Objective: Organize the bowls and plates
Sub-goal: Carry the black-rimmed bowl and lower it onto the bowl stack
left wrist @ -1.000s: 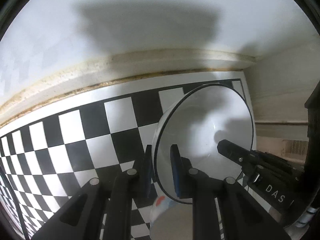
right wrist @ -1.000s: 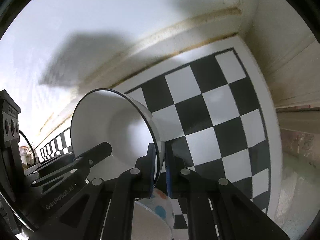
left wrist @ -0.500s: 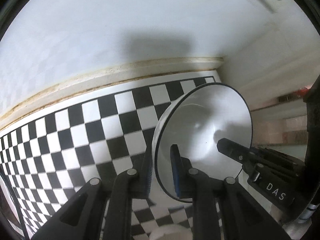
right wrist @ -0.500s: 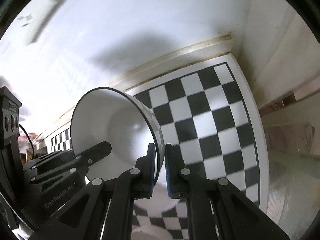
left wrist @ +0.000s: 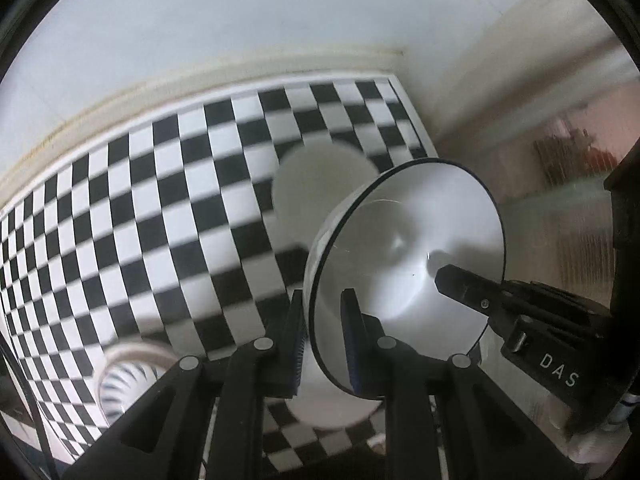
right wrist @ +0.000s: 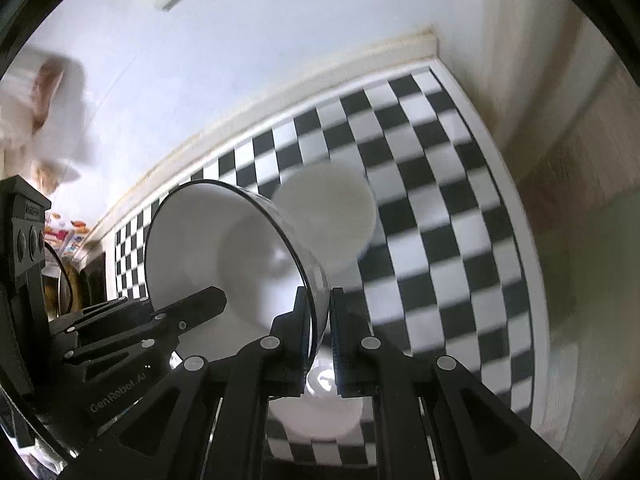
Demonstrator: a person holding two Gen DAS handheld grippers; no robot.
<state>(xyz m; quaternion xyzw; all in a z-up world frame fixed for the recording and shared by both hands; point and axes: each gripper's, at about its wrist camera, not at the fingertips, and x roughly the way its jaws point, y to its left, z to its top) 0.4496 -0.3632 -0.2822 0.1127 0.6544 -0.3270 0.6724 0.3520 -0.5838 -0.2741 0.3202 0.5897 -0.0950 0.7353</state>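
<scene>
Both the left gripper (left wrist: 323, 338) and right gripper (right wrist: 321, 334) clamp opposite rims of the white black-rimmed ceramic bowl (left wrist: 404, 276); level hands matter above the checkered mat (left wrist: 160, 216).

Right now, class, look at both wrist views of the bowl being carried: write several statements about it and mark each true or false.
1. Both grippers clamp the same bowl. True.
2. The left gripper is open and empty. False: it is shut on the bowl's rim.
3. The bowl has a dark rim line. True.
4. The surface below is plain wood. False: it is black-and-white checked.
5. The right gripper grips the rim. True.
</scene>
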